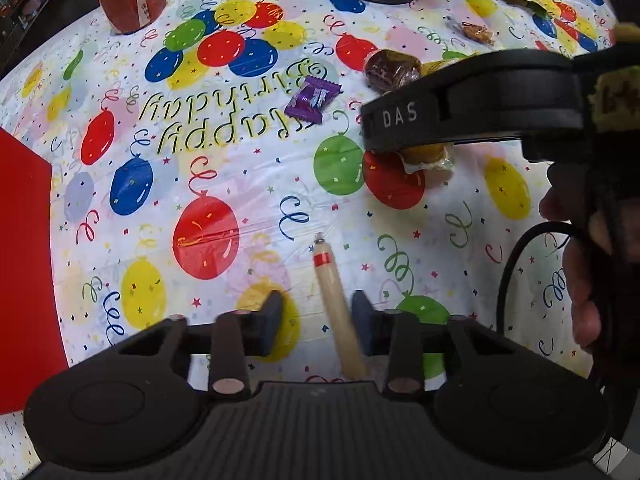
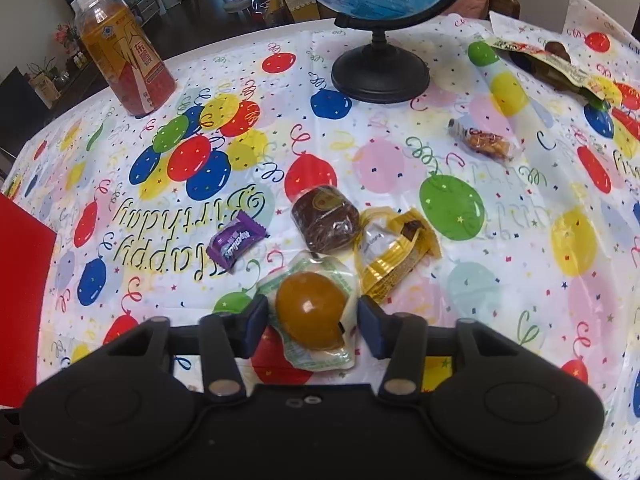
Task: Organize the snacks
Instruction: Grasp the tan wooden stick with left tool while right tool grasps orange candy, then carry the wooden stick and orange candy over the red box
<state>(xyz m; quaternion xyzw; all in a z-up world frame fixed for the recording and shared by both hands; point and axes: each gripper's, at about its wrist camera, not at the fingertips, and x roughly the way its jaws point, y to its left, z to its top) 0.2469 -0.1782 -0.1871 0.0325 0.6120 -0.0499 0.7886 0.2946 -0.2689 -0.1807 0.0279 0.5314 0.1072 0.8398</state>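
Observation:
My left gripper (image 1: 318, 316) is open, its fingers either side of a pale sausage stick (image 1: 336, 312) with a red band lying on the balloon tablecloth. My right gripper (image 2: 312, 320) is open around a wrapped brown egg (image 2: 312, 310); whether the pads touch the wrapper is unclear. The right gripper's body (image 1: 472, 100) shows in the left wrist view above the egg (image 1: 424, 156). A purple candy (image 2: 236, 242), a brown cake (image 2: 324, 218) and a yellow-wrapped snack (image 2: 394, 250) lie just beyond. The purple candy (image 1: 314, 98) also shows in the left wrist view.
A globe stand (image 2: 380, 70) and an orange drink bottle (image 2: 124, 60) stand at the back. A small nut bar (image 2: 484, 140) and a green-brown packet (image 2: 560, 66) lie at the far right. A red mat (image 1: 24, 260) covers the left edge.

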